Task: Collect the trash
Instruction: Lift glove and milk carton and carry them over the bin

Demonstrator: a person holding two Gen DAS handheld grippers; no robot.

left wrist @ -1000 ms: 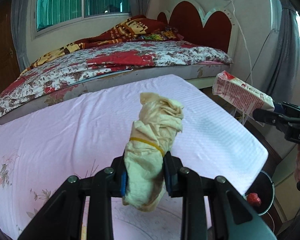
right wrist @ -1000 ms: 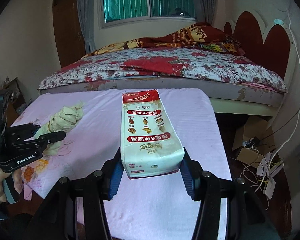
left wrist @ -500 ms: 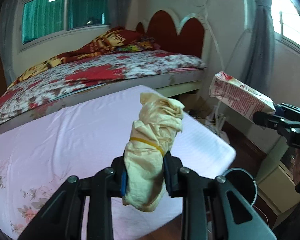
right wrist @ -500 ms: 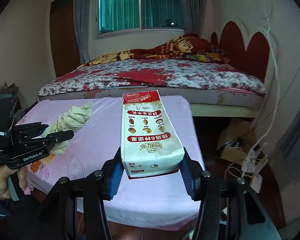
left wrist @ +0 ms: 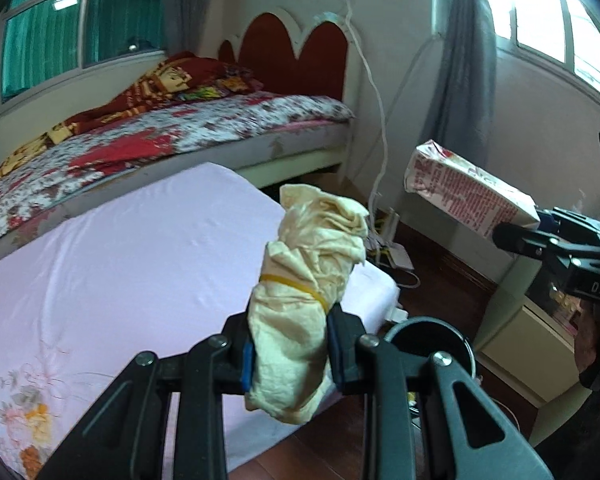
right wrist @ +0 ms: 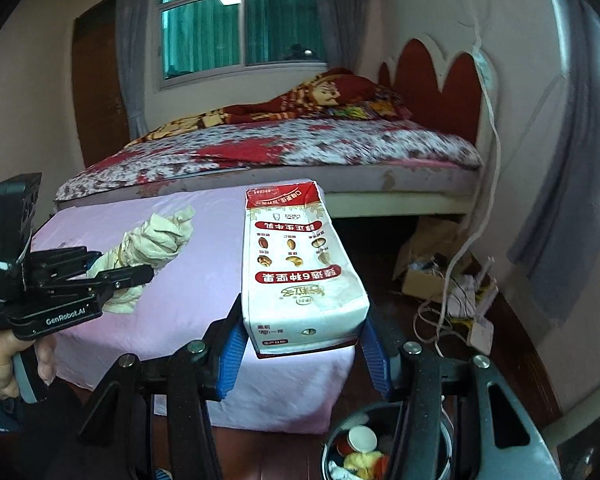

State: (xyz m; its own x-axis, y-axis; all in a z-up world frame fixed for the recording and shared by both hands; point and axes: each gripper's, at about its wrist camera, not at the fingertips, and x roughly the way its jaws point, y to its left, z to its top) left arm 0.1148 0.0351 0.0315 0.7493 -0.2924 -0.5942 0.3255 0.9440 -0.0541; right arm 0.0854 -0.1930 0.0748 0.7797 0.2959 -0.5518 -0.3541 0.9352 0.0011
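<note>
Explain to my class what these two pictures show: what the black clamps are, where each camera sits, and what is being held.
There is no robot here. A person holds a hand tool with two fingers in each hand, and a camera on each tool looks forward along those fingers. One picture is the left tool's view: the left gripper is shut on a cream bundle tied with a rubber band. The other is the right tool's view: the right gripper is shut on a milk carton. Each tool also appears at the edge of the other's picture. Below is a low pink mattress, and on the floor beside it a bin already holding rubbish.
</note>
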